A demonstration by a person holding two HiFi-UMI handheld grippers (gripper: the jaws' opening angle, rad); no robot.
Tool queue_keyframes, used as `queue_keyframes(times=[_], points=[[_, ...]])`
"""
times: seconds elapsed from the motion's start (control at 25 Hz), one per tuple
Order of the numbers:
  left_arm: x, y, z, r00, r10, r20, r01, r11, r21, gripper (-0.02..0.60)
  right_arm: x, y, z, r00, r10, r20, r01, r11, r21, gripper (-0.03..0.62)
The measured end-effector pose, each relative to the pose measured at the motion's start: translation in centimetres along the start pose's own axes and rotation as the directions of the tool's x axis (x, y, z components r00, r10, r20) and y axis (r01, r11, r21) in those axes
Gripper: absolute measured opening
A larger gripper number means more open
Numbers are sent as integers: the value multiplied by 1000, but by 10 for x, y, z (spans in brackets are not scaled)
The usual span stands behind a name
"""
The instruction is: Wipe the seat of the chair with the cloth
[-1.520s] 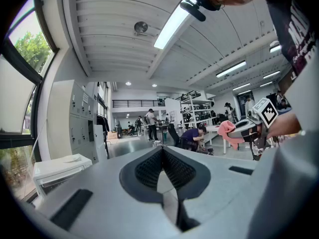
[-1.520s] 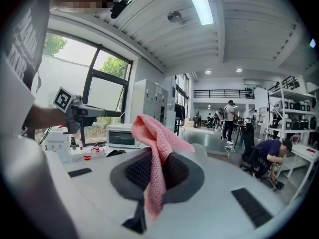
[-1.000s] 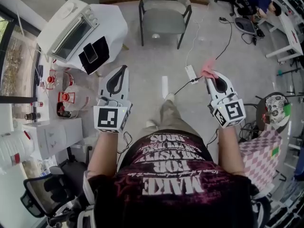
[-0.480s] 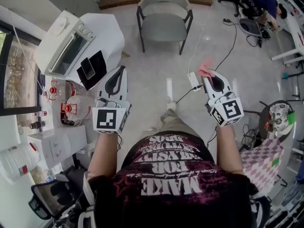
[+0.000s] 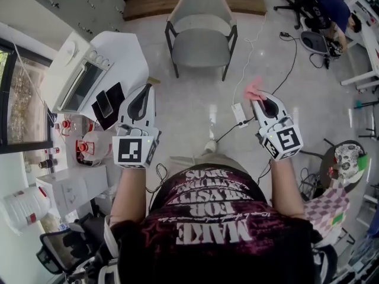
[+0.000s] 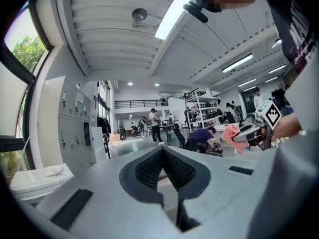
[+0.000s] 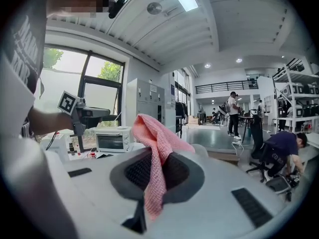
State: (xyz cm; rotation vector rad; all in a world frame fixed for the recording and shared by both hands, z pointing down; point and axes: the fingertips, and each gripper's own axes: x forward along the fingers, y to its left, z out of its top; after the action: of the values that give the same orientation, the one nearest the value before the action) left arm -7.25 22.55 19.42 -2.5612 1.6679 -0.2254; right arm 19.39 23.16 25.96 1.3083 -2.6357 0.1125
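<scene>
Two tools in head view, left hand-held gripper [image 5: 147, 89] and right hand-held gripper [image 5: 259, 98] with the pink cloth [image 5: 253, 90] at its tip, grey chair [image 5: 200, 39] well ahead on the floor; left gripper view, jaws pressed together on nothing; right gripper view, jaws clenched on the cloth, which drapes over them.

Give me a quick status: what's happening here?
Right gripper shut on pink cloth. Left gripper shut, empty. Chair ahead, not reached yet. Power strip on floor between.

Both arms forward; left hand-held gripper [image 5: 147, 89] closed, right hand-held gripper [image 5: 256, 101] clamped on cloth [image 5: 253, 90].
</scene>
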Motion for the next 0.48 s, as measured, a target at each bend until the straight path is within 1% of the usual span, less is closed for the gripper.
queue_keyframes(times=[0.08,0.2,0.48], points=[[9,-1,-1,1000,10,-5,-10,1000,0,3,7,-13,0,1000,9,-4,-9,1000,-7,30],[14,1,-9,999,21,-32,-22,1000,-5,3,18,-25,-1,1000,21,-7,-21,1000,5,31],[31,27,-20,998,38,-57,-39,999,-9,3,58,-25,0,999,54,-9,-54,999,8,30]])
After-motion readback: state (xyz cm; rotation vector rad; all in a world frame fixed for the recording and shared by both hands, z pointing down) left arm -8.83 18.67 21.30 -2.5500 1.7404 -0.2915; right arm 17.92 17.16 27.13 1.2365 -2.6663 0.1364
